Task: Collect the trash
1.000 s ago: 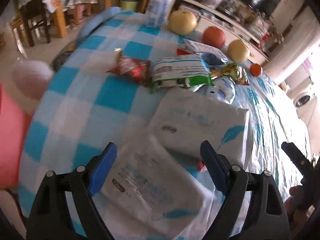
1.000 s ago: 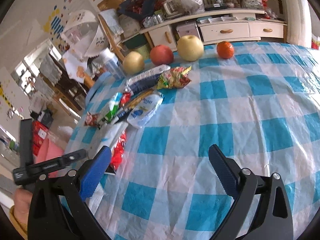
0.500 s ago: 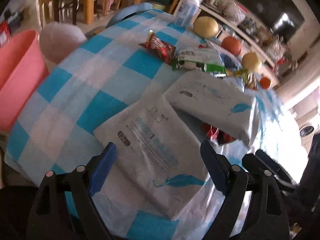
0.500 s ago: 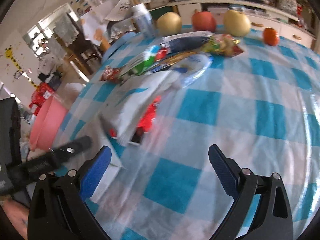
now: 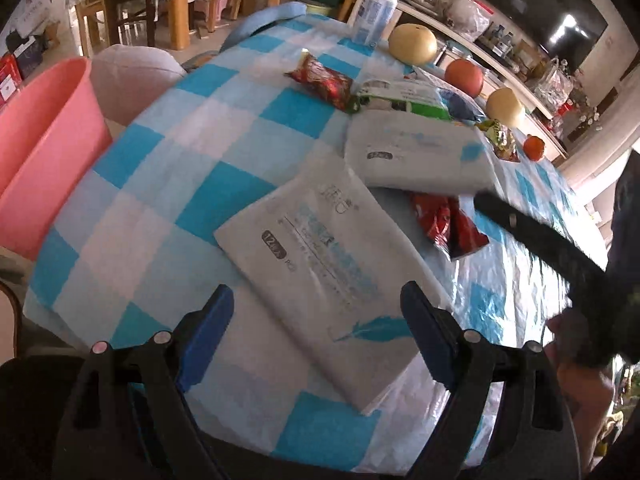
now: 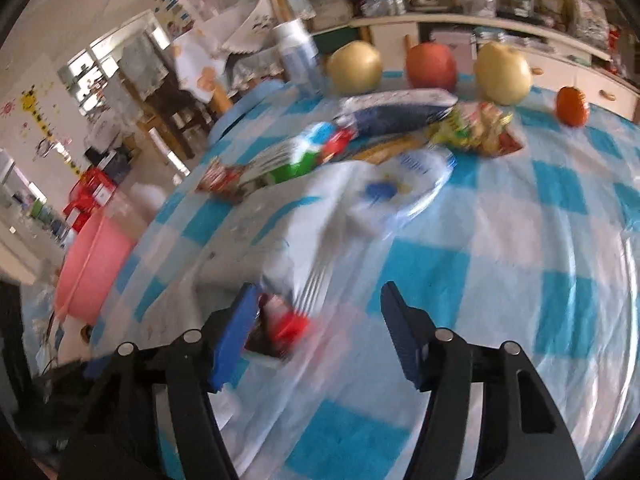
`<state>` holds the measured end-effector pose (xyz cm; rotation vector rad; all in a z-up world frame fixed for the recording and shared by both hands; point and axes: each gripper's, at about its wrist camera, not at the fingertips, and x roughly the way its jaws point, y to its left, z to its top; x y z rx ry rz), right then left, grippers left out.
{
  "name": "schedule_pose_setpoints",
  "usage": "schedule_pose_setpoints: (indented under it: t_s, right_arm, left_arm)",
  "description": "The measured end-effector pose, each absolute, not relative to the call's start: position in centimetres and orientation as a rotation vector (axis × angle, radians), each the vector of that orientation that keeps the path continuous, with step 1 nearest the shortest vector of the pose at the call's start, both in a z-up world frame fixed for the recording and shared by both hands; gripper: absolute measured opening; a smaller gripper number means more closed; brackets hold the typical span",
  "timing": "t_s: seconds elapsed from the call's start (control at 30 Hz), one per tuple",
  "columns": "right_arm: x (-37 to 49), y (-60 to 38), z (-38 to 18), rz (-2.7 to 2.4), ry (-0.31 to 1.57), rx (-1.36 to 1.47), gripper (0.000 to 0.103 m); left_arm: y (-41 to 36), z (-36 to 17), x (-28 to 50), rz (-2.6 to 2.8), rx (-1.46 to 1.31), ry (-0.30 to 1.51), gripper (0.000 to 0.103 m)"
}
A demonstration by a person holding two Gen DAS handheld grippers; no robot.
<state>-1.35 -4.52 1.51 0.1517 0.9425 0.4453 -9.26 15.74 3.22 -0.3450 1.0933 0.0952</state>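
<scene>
A flat white tissue pack [image 5: 320,248] lies on the blue-checked table [image 5: 160,184]. Its near end sits between the pads of my left gripper [image 5: 316,332], which is open and not touching it. A second white pack [image 5: 416,152] lies behind it, with a red wrapper [image 5: 448,224] to its right. In the right wrist view my right gripper [image 6: 320,332] hangs low over the cloth, its jaws closing. The blurred red wrapper [image 6: 284,324] lies between them beside the left pad, and the right pad stands clear of it. One of its black fingers [image 5: 532,232] also shows in the left wrist view.
More wrappers lie further back: a red candy packet [image 5: 320,80], a green-white packet [image 5: 404,96] and a yellow-green bag [image 6: 476,132]. Fruit [image 6: 432,66] and a bottle [image 5: 376,12] line the far edge. A pink basin [image 5: 44,140] stands on the floor left of the table.
My left gripper drew back toward the near table edge, bringing the pink basin into view. My right gripper swung left onto the red wrapper and its jaws narrowed.
</scene>
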Motion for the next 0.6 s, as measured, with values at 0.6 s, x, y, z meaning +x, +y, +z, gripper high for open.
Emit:
schedule_pose_setpoints:
  t_s: [0.6]
  right_arm:
    - [-1.3, -1.5, -0.2, 0.532, 1.026, 0.164, 0.068]
  left_arm:
    - [13.2, 1.8, -6.7, 0.156, -0.285, 1.119, 0.096]
